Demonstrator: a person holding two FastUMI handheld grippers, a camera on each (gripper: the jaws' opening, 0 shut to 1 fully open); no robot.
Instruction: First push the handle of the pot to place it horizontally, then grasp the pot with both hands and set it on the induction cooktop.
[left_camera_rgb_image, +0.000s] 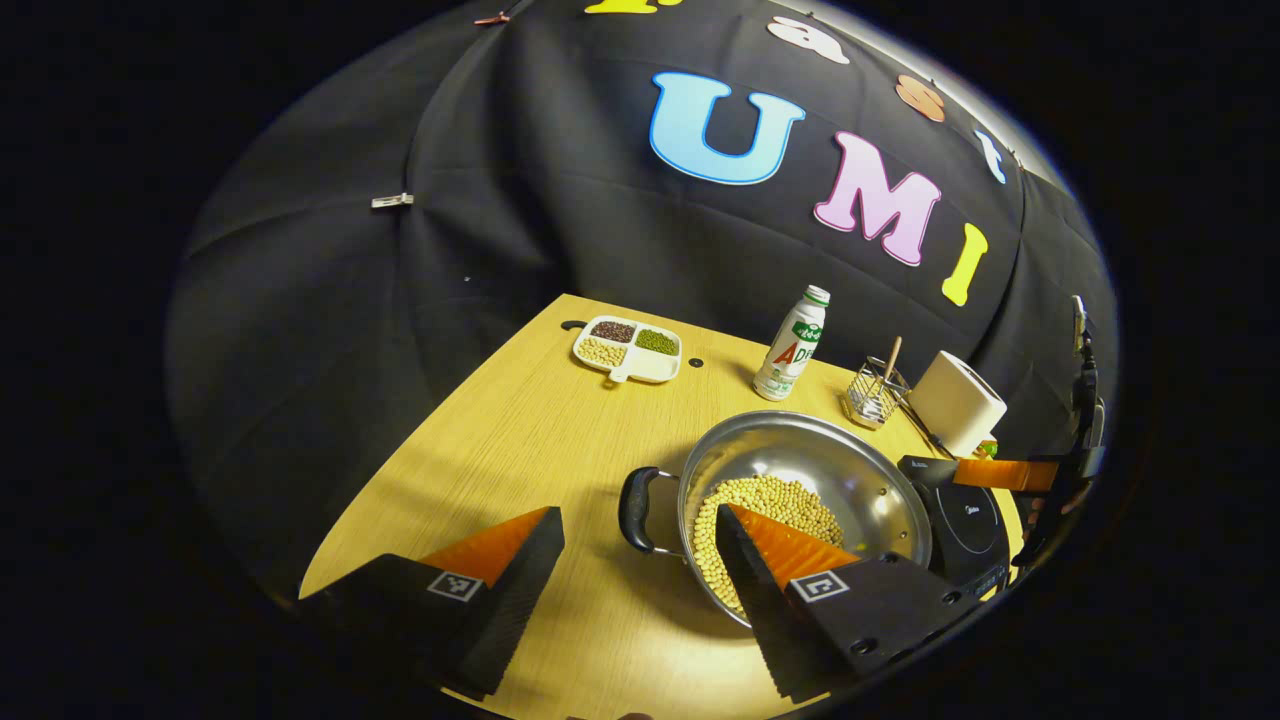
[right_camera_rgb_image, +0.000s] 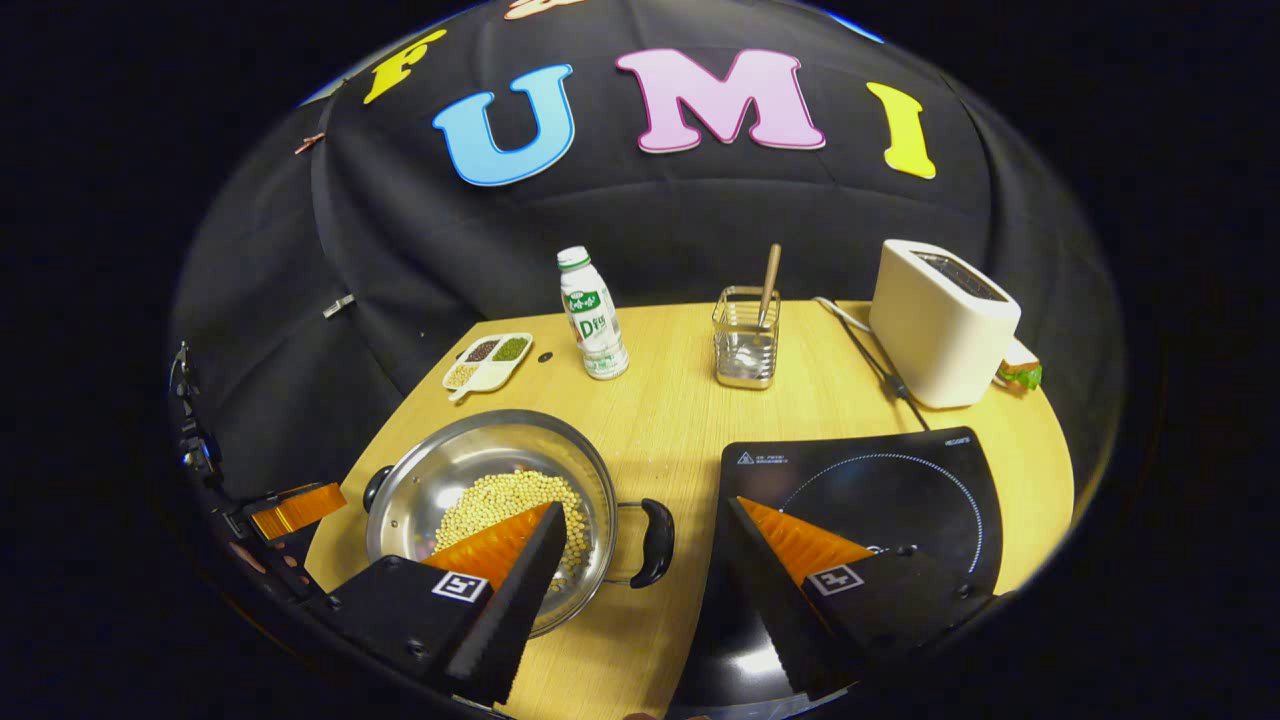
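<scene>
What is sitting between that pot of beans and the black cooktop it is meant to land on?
Nothing visible. In the right gripper view the pot sits beside the induction cooktop with bare tabletop between its handle and the cooktop's edge. The bottle, utensil holder and toaster stand farther back.

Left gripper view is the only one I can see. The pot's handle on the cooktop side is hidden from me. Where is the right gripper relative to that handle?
Observer: In the right gripper view, the right gripper is open, and the right handle of the pot lies between its fingers, clear of both.
Operator: Is anything on the cooktop?
Observer: No, the induction cooktop looks bare, with its ring marking uncovered.
Operator: What is the white thing behind it?
Observer: A toaster. Its cord runs over the table toward the cooktop's back edge.
</scene>
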